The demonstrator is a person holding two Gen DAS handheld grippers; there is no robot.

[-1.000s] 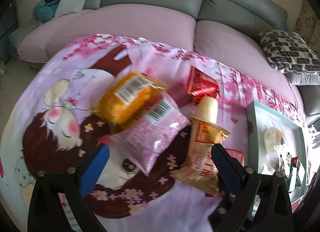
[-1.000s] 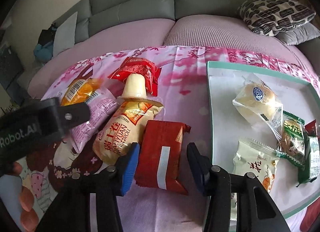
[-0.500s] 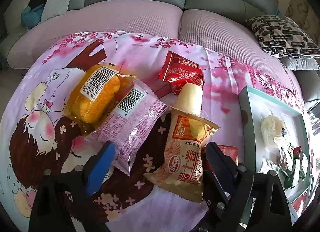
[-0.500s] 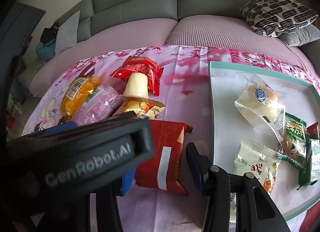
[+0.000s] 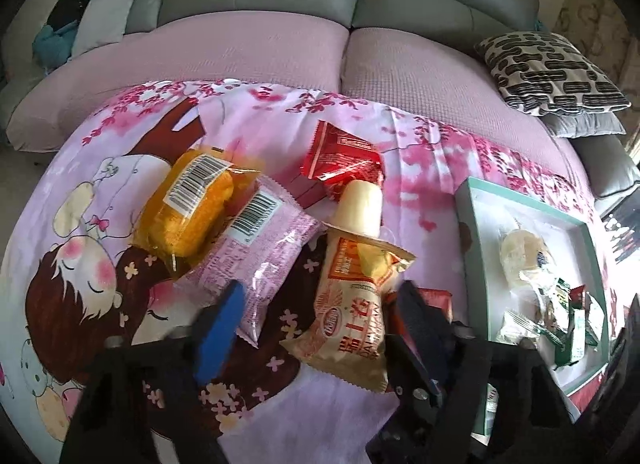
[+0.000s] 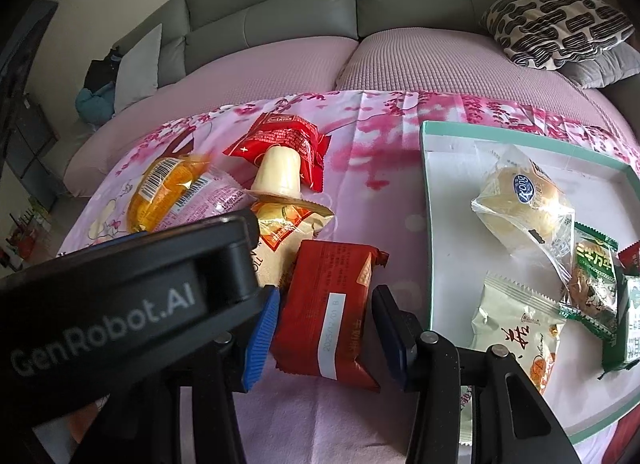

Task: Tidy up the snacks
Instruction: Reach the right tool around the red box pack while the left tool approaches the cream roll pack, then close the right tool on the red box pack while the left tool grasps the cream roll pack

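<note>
the left gripper (image 5: 316, 320) is closing around the beige roll-cake packet (image 5: 352, 304), pads not yet pressed on it; the right gripper (image 6: 324, 324) straddles the dark red packet (image 6: 328, 304), contact unclear. pick-up step judged underway, then carried to the teal-rimmed tray (image 6: 426, 224) beyond.

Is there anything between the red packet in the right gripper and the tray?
Nothing visible. The red packet sits between the right gripper pads, and only bare pink cloth lies between it and the tray rim. The left gripper, closing around the beige roll packet, is on the far side.
</note>
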